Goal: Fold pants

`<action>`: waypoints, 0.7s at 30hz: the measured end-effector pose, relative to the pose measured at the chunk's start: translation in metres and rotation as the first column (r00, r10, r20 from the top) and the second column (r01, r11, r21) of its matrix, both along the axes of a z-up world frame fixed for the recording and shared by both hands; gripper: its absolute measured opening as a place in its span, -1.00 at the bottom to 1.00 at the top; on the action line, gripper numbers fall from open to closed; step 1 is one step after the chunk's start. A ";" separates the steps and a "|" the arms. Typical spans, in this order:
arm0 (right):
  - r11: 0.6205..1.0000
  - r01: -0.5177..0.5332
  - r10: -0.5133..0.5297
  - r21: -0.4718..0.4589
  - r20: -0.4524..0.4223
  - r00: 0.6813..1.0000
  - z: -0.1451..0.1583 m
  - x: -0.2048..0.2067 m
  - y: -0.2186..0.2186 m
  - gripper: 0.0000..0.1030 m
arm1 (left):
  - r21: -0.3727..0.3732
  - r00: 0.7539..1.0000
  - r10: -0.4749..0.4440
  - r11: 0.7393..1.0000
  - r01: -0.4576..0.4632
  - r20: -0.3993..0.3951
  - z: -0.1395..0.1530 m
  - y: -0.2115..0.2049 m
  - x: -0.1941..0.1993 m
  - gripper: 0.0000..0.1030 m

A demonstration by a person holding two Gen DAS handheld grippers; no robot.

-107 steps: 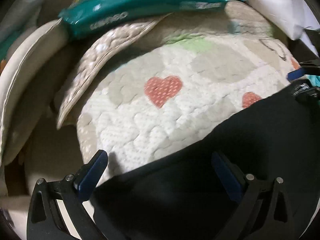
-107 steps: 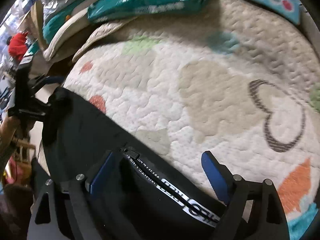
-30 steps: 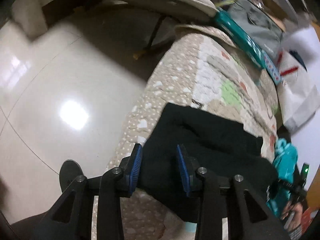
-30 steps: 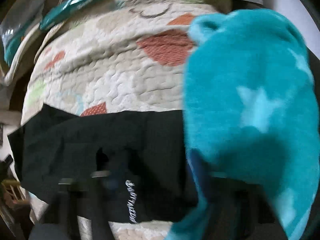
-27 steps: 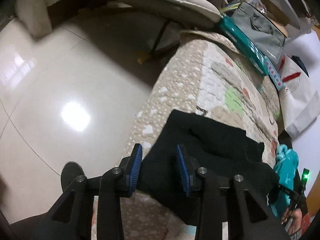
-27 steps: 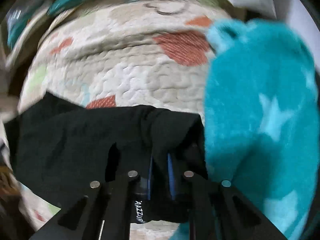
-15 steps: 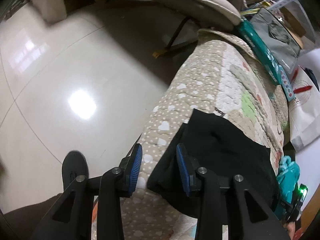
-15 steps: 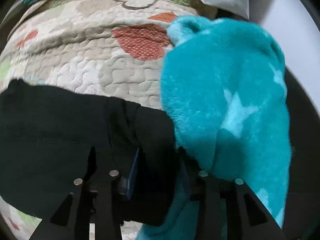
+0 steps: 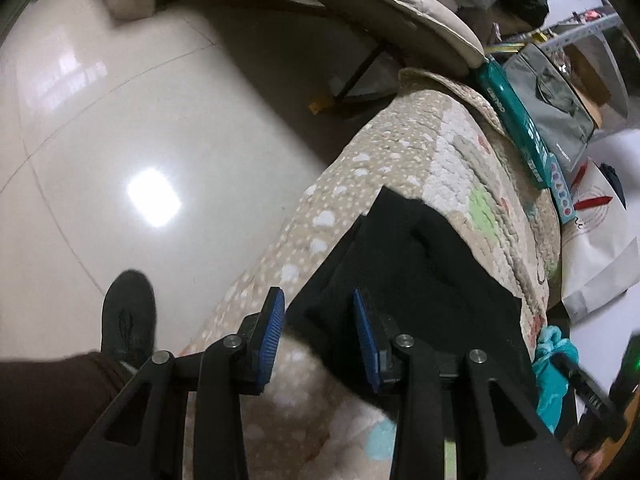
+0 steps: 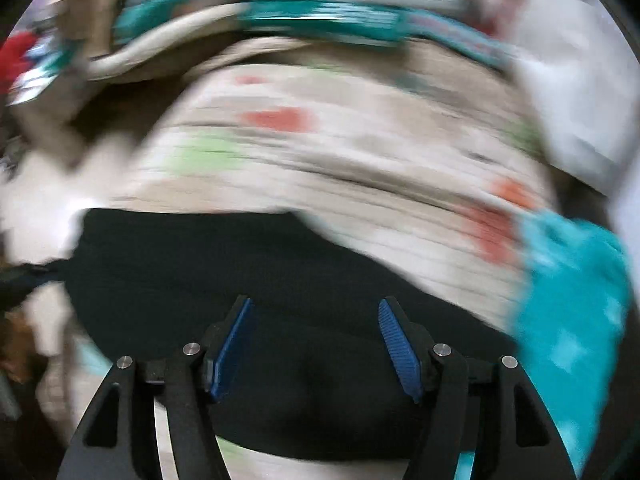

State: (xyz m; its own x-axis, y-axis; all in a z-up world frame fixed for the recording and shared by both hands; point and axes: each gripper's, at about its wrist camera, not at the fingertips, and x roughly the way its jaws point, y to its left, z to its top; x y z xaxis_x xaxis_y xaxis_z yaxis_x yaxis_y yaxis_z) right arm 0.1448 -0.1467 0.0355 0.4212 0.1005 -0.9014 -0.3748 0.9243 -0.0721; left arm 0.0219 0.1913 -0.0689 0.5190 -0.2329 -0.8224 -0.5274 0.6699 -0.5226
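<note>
Both tongs are letting go. The left tongs (image 9: pixel 318 338) open over the pants (image 9: pixel 420 268) corner; the right tongs (image 10: pixel 316 344) open above them, gripping nothing. Pull away gently so the fold stays flat on the quilt (image 9: pixel 472 168).

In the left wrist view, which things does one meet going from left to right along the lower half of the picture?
Black shoe → left gripper → black pants → teal fleece cloth

Ahead of my left tool (image 9: pixel 318 330) the pants (image 9: pixel 416 264) lie on the quilt (image 9: pixel 460 160). The floor (image 9: pixel 120 128) spreads left of it. Right of my right tool (image 10: pixel 316 344) sits a fleece (image 10: pixel 572 300) on the quilt.
</note>
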 end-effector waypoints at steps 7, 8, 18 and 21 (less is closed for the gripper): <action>0.956 -0.292 0.295 0.038 -0.111 0.949 -0.041 0.011 0.150 0.33 | -0.128 0.996 0.087 0.988 -0.090 -0.031 -0.027 0.003 -0.020 -0.08; 0.947 -0.318 0.320 0.041 -0.128 0.939 -0.049 0.014 0.167 0.33 | -0.139 0.996 0.085 0.986 -0.088 -0.027 -0.028 0.003 -0.019 -0.08; 0.895 -0.444 0.426 -0.042 -0.211 0.880 -0.099 0.018 0.260 0.33 | -0.179 0.995 0.100 0.979 -0.094 0.028 -0.024 -0.002 -0.019 -0.07; 0.879 -0.470 0.443 -0.083 -0.223 0.868 -0.111 0.014 0.267 0.33 | -0.173 0.994 0.102 0.980 -0.095 0.033 -0.023 -0.003 -0.020 -0.05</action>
